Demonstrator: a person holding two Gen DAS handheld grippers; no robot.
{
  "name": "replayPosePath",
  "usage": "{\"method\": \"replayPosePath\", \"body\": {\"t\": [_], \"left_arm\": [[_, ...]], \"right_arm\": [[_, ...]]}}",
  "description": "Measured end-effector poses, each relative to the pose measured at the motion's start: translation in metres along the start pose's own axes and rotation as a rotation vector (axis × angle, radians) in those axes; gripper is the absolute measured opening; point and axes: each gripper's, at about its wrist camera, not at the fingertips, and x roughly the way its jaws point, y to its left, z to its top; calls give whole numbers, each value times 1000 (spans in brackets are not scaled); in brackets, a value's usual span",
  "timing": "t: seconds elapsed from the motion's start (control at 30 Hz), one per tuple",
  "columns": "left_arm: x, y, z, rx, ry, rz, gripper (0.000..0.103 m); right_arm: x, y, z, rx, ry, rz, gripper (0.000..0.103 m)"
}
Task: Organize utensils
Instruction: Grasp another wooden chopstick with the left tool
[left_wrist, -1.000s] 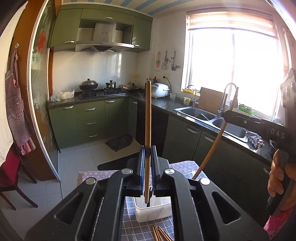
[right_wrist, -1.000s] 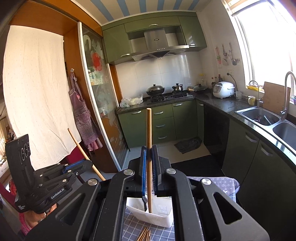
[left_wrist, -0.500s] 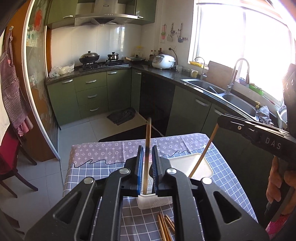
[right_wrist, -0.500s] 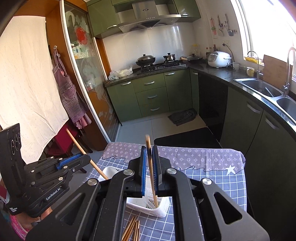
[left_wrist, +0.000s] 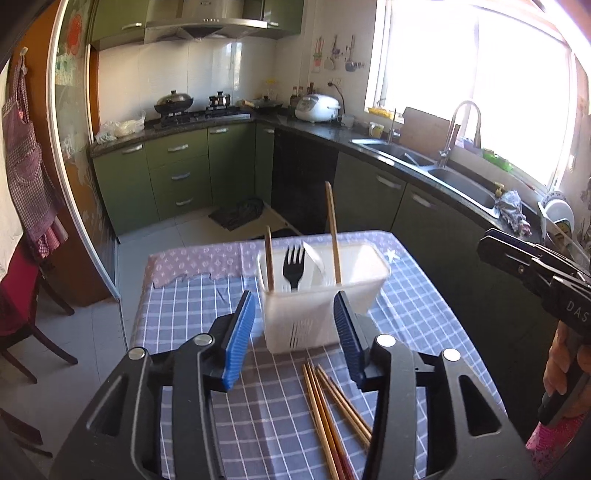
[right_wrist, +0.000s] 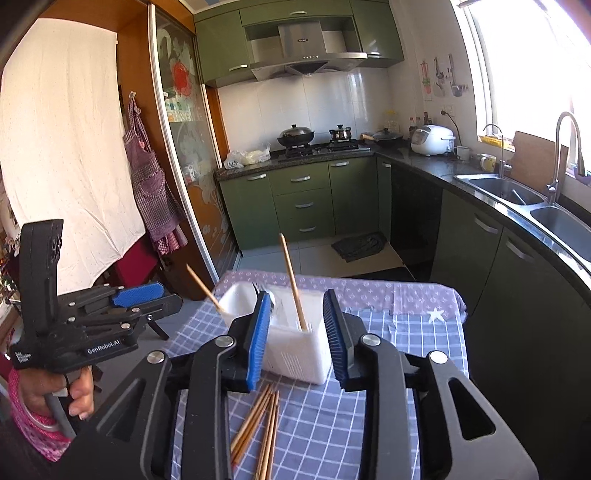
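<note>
A white slotted utensil holder (left_wrist: 321, 295) (right_wrist: 295, 350) stands on the checked tablecloth (left_wrist: 184, 314). It holds a black fork (left_wrist: 293, 264), a white utensil and two wooden chopsticks (left_wrist: 332, 236) (left_wrist: 269, 258), both leaning free. My left gripper (left_wrist: 293, 297) hovers just before the holder; its jaws are opening and the blue pads touch nothing. My right gripper (right_wrist: 295, 295) is the same, its jaws opening, with one chopstick (right_wrist: 293, 280) standing clear beyond the pads. Several loose chopsticks (left_wrist: 332, 406) (right_wrist: 258, 417) lie on the cloth in front of the holder.
In each wrist view the other gripper (left_wrist: 495, 251) (right_wrist: 155, 295) shows at the side, held by a hand (right_wrist: 79, 398). The table's far edge faces green cabinets (left_wrist: 177, 173). A sink counter (left_wrist: 443, 173) runs along the right, and a red chair (left_wrist: 22, 302) stands left.
Both grippers came down toward the holder and tilted lower. Each was shut on one chopstick; now both jaws stand apart and the two chopsticks rest in the holder.
</note>
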Motion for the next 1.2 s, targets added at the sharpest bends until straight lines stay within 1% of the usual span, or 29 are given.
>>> {"method": "replayPosePath", "body": {"t": [0.07,0.17,0.2,0.23,0.27,0.33,0.4,0.5,0.57,0.63,0.93,1.07,1.2], "left_arm": [[14,-3,-24,2,78,-8,44],[47,-4,-53,-13,210,-16,43],[60,-4,-62,-24,253,-15,40],[72,-3,-69,-32,296,-14,32],[85,-2,-75,-40,338,-17,26],[106,0,-88,-68,411,-24,24],[120,1,-96,-90,458,-37,24],[130,-5,-101,-86,478,-25,24],[135,-9,-103,-81,491,-13,20],[139,-11,-105,-77,503,-9,19],[146,-21,-107,-51,522,8,19],[155,-32,-106,-32,528,19,19],[160,-46,-107,0,519,46,19]], "right_arm": [[6,-8,-31,9,46,-43,44],[19,-28,-72,60,111,-91,46],[24,-36,-83,88,131,-92,46],[28,-44,-94,120,149,-86,46],[31,-50,-103,148,164,-81,46],[35,-61,-118,188,183,-70,46],[36,-67,-131,214,194,-61,47],[39,-70,-140,234,205,-43,50],[42,-72,-143,242,211,-32,50],[45,-72,-143,249,213,-23,50],[43,-77,-146,278,214,-6,51],[44,-78,-148,287,218,1,51],[44,-75,-149,291,220,8,52]]}}
